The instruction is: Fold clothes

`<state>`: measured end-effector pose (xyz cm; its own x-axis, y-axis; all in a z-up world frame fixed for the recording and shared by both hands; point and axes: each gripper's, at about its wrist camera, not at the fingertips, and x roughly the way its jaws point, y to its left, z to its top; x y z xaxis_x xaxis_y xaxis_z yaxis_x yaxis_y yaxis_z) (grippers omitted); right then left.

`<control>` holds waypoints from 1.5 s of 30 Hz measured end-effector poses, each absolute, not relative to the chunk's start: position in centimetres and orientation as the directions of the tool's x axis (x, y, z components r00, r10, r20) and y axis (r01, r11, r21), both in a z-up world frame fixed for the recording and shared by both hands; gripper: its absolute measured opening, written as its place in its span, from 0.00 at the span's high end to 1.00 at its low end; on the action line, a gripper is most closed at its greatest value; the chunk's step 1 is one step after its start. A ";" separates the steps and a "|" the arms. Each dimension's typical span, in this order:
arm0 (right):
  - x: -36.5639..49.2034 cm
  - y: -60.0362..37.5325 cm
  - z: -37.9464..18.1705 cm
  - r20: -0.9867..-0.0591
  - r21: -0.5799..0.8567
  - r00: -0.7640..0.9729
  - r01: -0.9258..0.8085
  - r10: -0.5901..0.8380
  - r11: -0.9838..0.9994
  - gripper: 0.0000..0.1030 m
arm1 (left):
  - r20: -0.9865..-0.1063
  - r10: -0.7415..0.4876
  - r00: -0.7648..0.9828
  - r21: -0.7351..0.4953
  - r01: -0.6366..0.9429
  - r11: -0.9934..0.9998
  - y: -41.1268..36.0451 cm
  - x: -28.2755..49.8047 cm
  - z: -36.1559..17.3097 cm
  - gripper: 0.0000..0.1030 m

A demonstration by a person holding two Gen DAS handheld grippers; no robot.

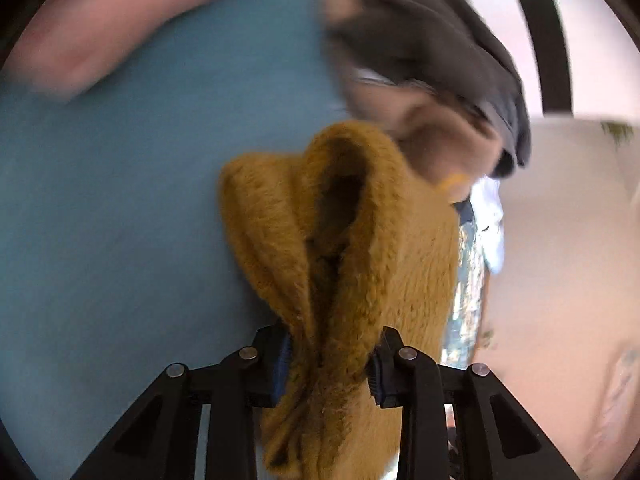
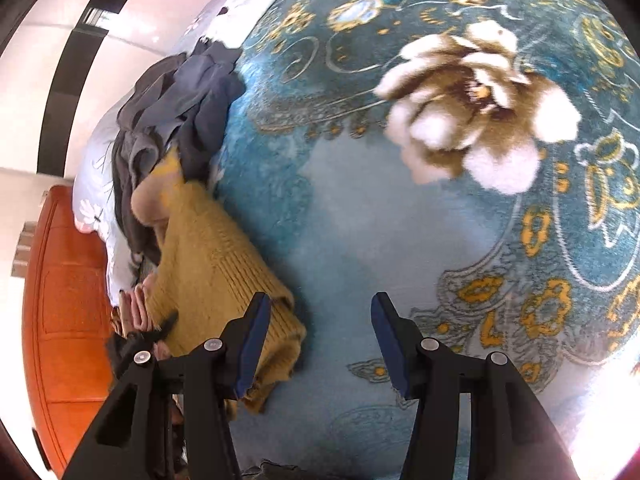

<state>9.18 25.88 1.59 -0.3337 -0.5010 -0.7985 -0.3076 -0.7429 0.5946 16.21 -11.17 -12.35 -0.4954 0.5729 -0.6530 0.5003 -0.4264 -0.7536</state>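
Observation:
A mustard-yellow fuzzy knit sweater (image 1: 352,248) is bunched between the jaws of my left gripper (image 1: 330,360), which is shut on it above the blue blanket (image 1: 120,220). In the right wrist view the same sweater (image 2: 216,276) lies on the blue flowered blanket (image 2: 360,220) at the left. My right gripper (image 2: 318,336) is open and empty, with its left finger (image 2: 250,344) over the sweater's edge. A hand and part of the other gripper show at the sweater's left side.
A pile of dark grey clothes (image 2: 176,96) with a tan garment lies beyond the sweater, and shows in the left wrist view (image 1: 432,40). A white flowered sheet (image 2: 96,160) borders the blanket. An orange wooden bed frame (image 2: 60,300) stands at the left.

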 end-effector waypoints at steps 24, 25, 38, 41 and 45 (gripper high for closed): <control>5.2 20.6 -5.7 -0.606 0.792 -0.164 -0.220 -0.779 -0.569 0.28 | -0.762 0.492 -0.422 -0.601 0.176 -0.780 -10.7 6.7 -7.4 0.15; 5.0 20.2 -5.8 -0.604 0.794 -0.152 -0.208 -0.782 -0.572 0.28 | -0.761 0.505 -0.408 -0.610 0.185 -0.770 -10.5 5.9 -8.3 0.15; 3.8 18.0 -6.0 -0.635 0.770 -0.050 -0.126 -0.771 -0.625 0.53 | -0.780 0.548 -0.301 -0.607 0.156 -0.779 -7.5 3.4 -12.3 0.40; 3.5 17.4 -5.5 -0.664 0.745 -0.032 -0.106 -0.747 -0.658 0.63 | -0.781 0.546 -0.303 -0.606 0.156 -0.780 -7.5 3.7 -12.2 0.55; 2.8 17.6 -4.2 -0.683 0.730 -0.050 -0.087 -0.729 -0.678 0.75 | -0.767 0.559 -0.315 -0.623 0.162 -0.765 -6.9 4.1 -12.0 0.66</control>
<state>2.82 17.56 -4.15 -0.0505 -0.7289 -0.6828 -0.0871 -0.6779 0.7300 4.15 -6.94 -11.95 -0.3146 0.5586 -0.7675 0.1617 -0.7652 -0.6232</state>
